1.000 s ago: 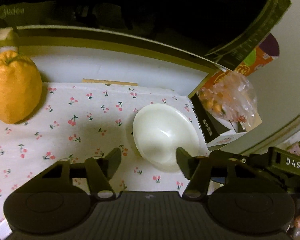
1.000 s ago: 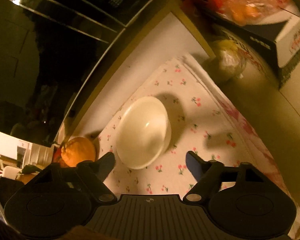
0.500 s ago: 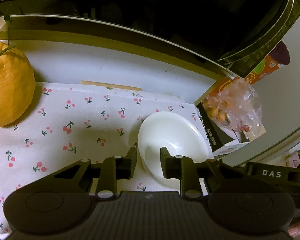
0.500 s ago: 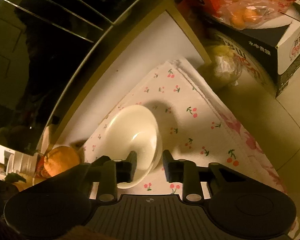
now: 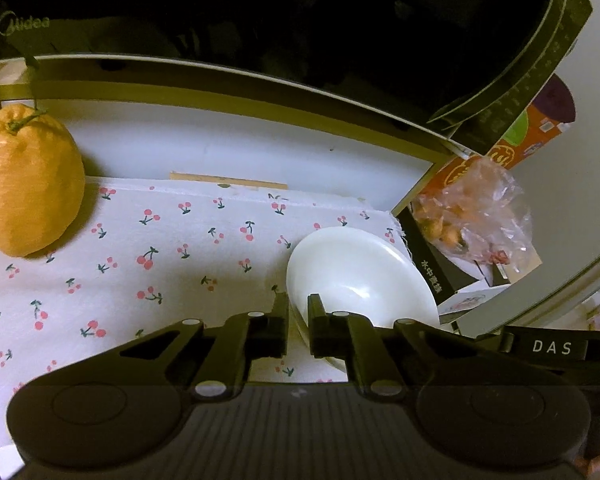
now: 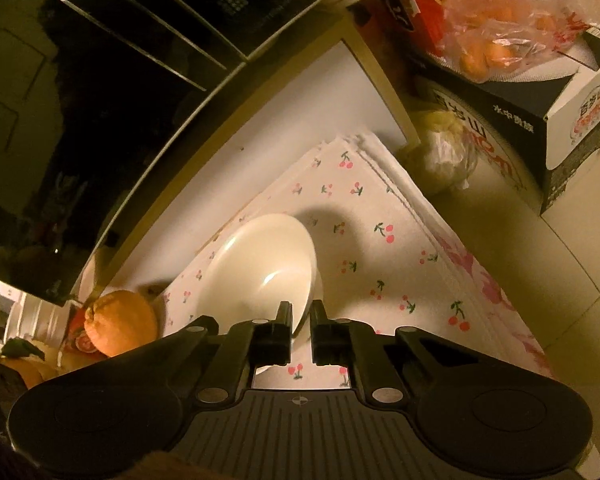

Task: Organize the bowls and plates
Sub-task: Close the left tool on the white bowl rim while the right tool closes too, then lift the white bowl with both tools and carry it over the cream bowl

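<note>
A white bowl [image 5: 360,276] rests on a cherry-print cloth [image 5: 160,264]. My left gripper [image 5: 298,314] is shut on the bowl's near-left rim, one finger inside and one outside. In the right wrist view the same bowl [image 6: 260,268] sits tilted on the cloth [image 6: 380,248], and my right gripper [image 6: 300,320] is shut on its near-right rim. The other gripper's arm shows at the right edge of the left wrist view [image 5: 552,346].
A large orange citrus fruit [image 5: 28,180] stands on the cloth's left end. A black microwave [image 5: 260,20] runs along the back. A box with a bag of small oranges [image 5: 472,220] stands right of the bowl; a wrapped yellowish item [image 6: 444,156] lies beside the box.
Both grippers went from wide open to shut on the bowl's rim, the left on the left side, the right on the right side. The bowl now sits tilted.
</note>
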A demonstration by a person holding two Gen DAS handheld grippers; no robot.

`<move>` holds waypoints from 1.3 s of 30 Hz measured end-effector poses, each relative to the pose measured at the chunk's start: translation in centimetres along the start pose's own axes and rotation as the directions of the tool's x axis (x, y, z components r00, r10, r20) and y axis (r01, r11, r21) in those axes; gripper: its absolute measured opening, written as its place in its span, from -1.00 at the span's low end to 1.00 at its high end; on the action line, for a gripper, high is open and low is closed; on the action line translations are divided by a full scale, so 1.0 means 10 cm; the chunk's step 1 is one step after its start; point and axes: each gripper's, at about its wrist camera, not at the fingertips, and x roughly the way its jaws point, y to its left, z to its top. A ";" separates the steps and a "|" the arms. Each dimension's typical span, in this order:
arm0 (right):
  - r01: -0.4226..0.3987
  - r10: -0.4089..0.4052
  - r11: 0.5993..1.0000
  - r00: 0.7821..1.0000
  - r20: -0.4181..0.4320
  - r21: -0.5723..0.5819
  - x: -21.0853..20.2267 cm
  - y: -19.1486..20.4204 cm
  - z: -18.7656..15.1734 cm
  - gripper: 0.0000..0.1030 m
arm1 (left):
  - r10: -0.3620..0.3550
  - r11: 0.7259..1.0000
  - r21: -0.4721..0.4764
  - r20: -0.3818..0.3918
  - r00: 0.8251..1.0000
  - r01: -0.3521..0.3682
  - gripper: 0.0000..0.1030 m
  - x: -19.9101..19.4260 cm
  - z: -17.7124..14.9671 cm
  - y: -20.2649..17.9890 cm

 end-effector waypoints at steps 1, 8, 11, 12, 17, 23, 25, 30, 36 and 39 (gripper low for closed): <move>0.000 0.000 1.000 1.000 -0.002 0.000 -0.02 0.01 -0.01 -0.81 | 0.001 1.000 0.001 0.000 1.000 -0.001 -0.84 -0.02 -0.01 -0.01; -0.003 0.003 1.000 1.000 -0.002 -0.007 -0.26 0.10 -0.11 -0.81 | 0.006 1.000 0.013 -0.001 1.000 -0.006 -0.84 -0.25 -0.05 -0.08; -0.001 0.001 1.000 1.000 0.000 -0.011 -0.37 0.14 -0.16 -0.81 | 0.009 1.000 0.022 -0.001 1.000 -0.009 -0.84 -0.35 -0.08 -0.12; -0.001 0.001 1.000 1.000 0.001 -0.012 -0.41 0.15 -0.17 -0.81 | 0.010 1.000 0.025 0.000 1.000 -0.010 -0.84 -0.39 -0.09 -0.13; -0.002 0.002 1.000 1.000 0.006 -0.020 -0.59 0.22 -0.26 -0.81 | 0.008 1.000 0.026 0.009 1.000 -0.008 -0.83 -0.56 -0.15 -0.16; -0.005 0.005 1.000 1.000 0.004 -0.029 -0.79 0.27 -0.42 -0.81 | 0.004 1.000 0.024 0.015 1.000 -0.004 -0.84 -0.78 -0.27 -0.18; -0.007 0.007 1.000 1.000 0.002 -0.028 -0.85 0.27 -0.48 -0.80 | 0.001 1.000 0.022 0.017 1.000 -0.002 -0.83 -0.85 -0.32 -0.19; -0.006 0.006 1.000 1.000 0.002 -0.026 -0.99 0.27 -0.62 -0.80 | -0.007 1.000 0.023 0.025 1.000 0.006 -0.83 -1.01 -0.46 -0.20; -0.009 0.009 1.000 1.000 0.007 -0.027 -1.15 0.23 -0.80 -0.80 | -0.035 0.999 -0.009 0.047 0.998 0.035 -0.83 -1.20 -0.67 -0.19; -0.014 0.015 1.000 1.000 0.011 -0.025 -1.23 0.20 -0.89 -0.80 | -0.051 0.998 -0.034 0.055 0.997 0.053 -0.83 -1.27 -0.79 -0.18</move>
